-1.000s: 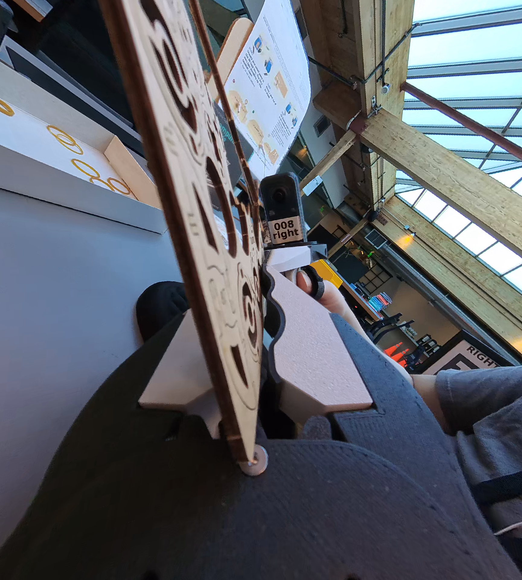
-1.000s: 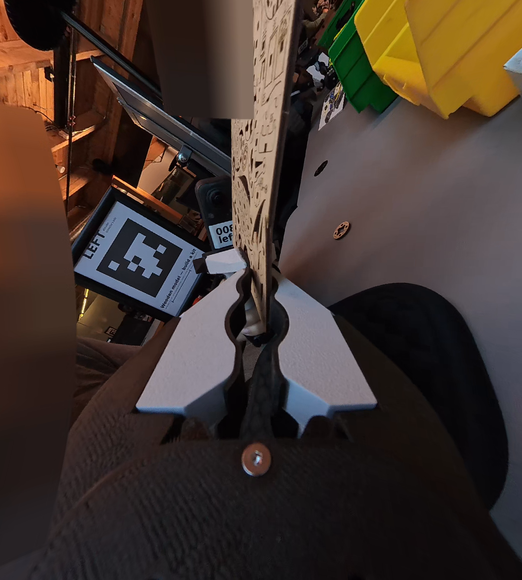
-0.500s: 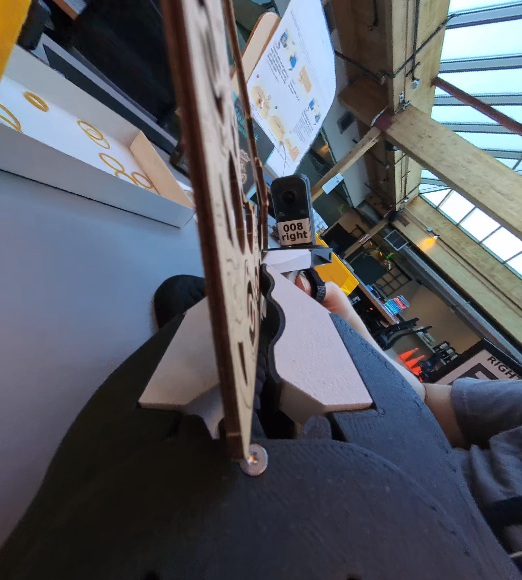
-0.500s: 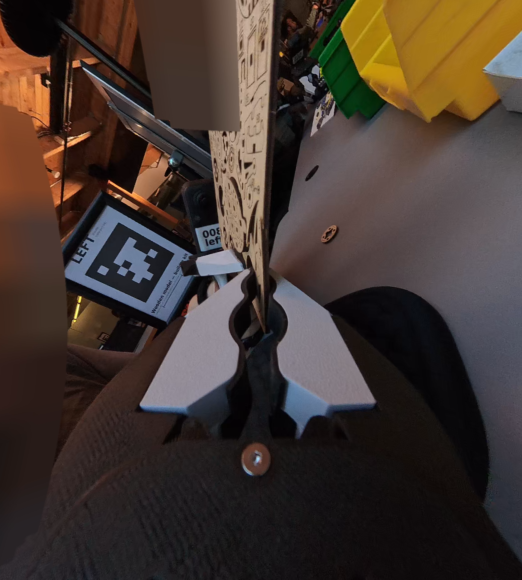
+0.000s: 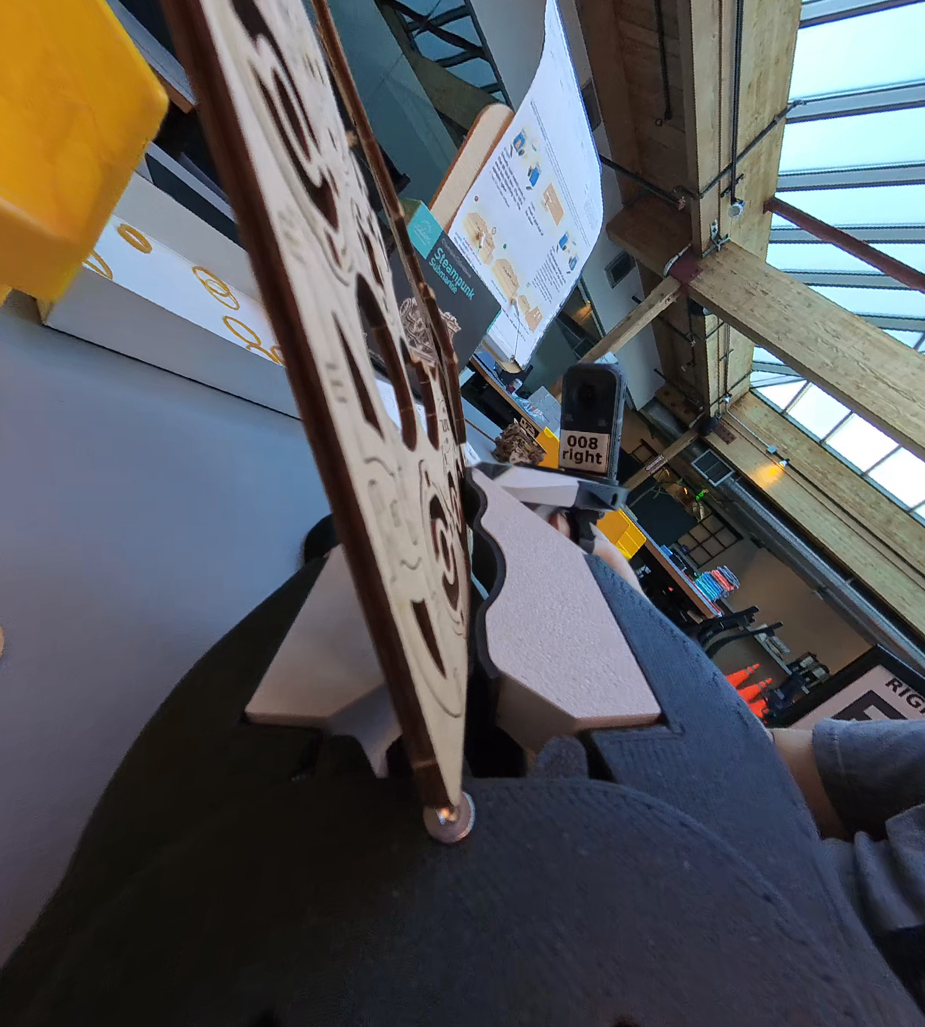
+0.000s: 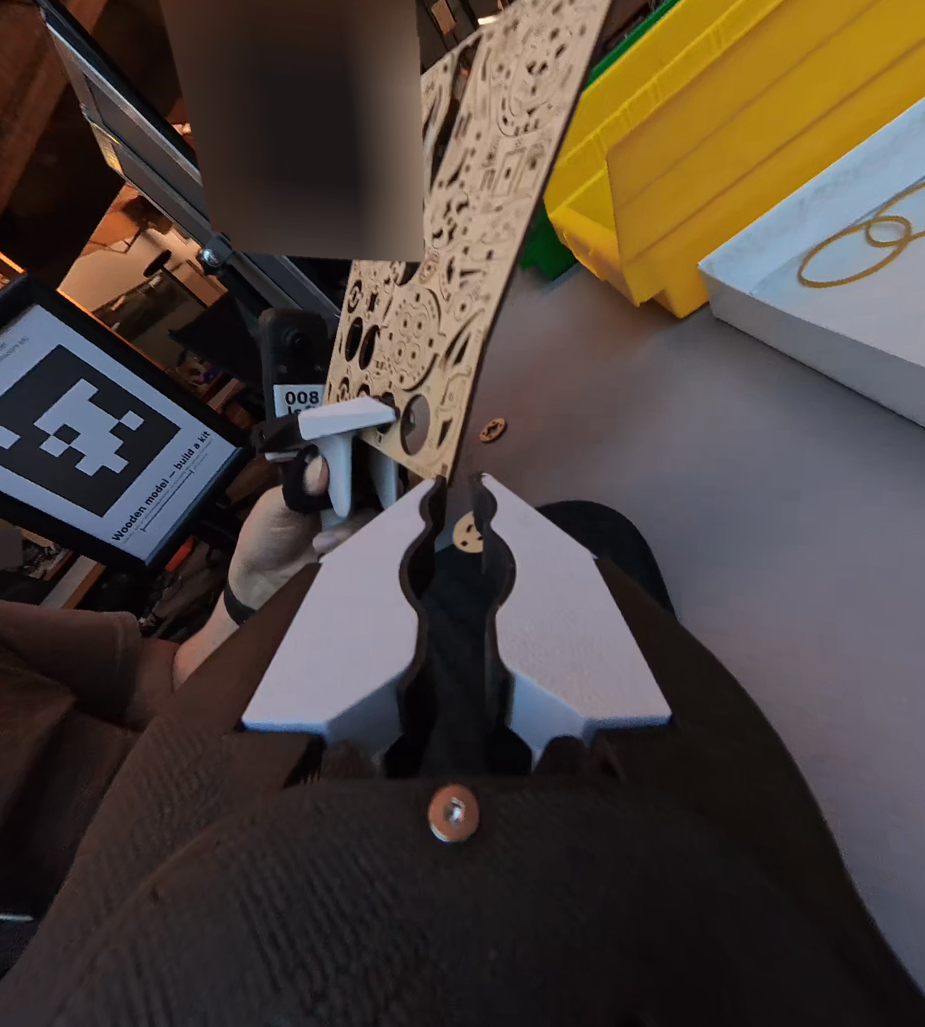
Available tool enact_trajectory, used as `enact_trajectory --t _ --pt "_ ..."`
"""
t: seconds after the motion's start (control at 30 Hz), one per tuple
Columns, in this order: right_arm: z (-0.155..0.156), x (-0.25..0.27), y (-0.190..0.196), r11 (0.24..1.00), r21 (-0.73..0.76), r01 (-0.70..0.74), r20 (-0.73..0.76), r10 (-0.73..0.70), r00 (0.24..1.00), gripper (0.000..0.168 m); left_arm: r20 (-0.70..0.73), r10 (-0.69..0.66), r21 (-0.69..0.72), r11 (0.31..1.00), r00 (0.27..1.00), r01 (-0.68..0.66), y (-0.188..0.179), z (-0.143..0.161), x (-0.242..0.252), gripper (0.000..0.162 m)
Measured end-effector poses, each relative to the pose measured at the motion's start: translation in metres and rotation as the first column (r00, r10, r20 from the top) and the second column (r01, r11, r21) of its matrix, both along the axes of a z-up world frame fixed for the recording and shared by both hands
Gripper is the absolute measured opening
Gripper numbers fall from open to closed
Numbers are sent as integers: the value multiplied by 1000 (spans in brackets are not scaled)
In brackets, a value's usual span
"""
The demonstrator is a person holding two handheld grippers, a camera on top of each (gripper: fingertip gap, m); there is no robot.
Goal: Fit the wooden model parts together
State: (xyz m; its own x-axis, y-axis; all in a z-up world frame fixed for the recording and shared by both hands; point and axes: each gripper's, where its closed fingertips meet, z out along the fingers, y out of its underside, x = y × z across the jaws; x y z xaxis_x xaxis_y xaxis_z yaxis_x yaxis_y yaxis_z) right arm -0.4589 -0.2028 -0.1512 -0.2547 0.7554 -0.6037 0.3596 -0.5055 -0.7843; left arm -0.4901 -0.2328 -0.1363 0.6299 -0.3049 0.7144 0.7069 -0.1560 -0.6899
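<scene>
The left tool (image 5: 438, 561) is squeezed shut on a thin wooden sheet (image 5: 371, 400) full of cut-out shapes. The sheet stands up on its edge, tilted a little, above the grey table (image 5: 104, 478). In the right wrist view the same sheet (image 6: 465, 267) is held up by the left tool (image 6: 388, 414), and a hand (image 6: 271, 533) grips that tool. The right tool (image 6: 457, 494) has its two fingers apart, just below the sheet's bottom edge. A small round wooden piece (image 6: 470, 532) shows in the gap between them; I cannot tell if they touch it. Another small wooden ring (image 6: 492, 430) lies on the table beyond. Yellow bins (image 6: 727, 166) and a white box (image 6: 866, 300) sit further back.
</scene>
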Motion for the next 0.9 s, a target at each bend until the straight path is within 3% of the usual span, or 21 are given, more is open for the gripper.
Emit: enact_trajectory --t 0.1,0.13,0.17,0.2,0.27,0.37,0.4,0.43,0.47,0.57,0.63,0.67,0.77,0.8,0.9 --pt "-5 4 9 999 45 14 41 -16 999 9 0 46 18 999 999 -46 -6 4 -13 0" --pt "-5 2 10 997 77 10 52 -14 999 17 6 58 27 998 998 -58 -9 7 -18 0" --pt "-1 1 4 992 121 -32 42 27 999 28 10 67 33 997 998 -67 -12 10 -23 0" --pt "1 0 -7 979 179 -97 42 91 995 28 11 76 38 996 997 -77 -16 12 -27 0" --pt "-11 -1 -28 921 329 -208 96 187 978 31 6 99 49 994 995 -99 -22 17 -34 0" --pt "-50 0 -33 827 494 -270 259 157 953 44 -4 114 67 991 993 -114 -29 24 -39 0" --pt "-53 -2 -35 822 506 -260 256 145 956 43 -8 115 70 991 993 -114 -30 26 -39 0" --pt "-50 -5 -31 817 530 -226 238 112 965 30 -11 114 72 991 993 -113 -30 27 -38 0" --pt "-48 -6 -27 811 549 -201 227 86 970 0 -11 112 76 991 994 -111 -30 28 -38 0" --pt "-38 -4 -38 833 505 -227 191 149 970 3 -4 92 83 992 996 -91 -28 30 -35 0" --pt "-39 -4 -35 832 514 -210 202 120 972 40 -7 87 83 993 996 -87 -28 30 -34 1" --pt "-40 -3 -37 823 522 -223 208 130 969 43 -7 91 86 992 996 -90 -28 31 -34 0" --pt "-53 -5 -37 779 575 -252 264 115 958 39 -10 90 95 991 996 -89 -28 35 -32 0" --pt "-57 -7 -34 752 607 -255 283 95 954 28 -14 90 94 992 996 -88 -28 36 -31 0" --pt "-50 -3 -28 720 657 -226 276 50 960 26 -20 88 97 992 996 -86 -30 38 -29 0"
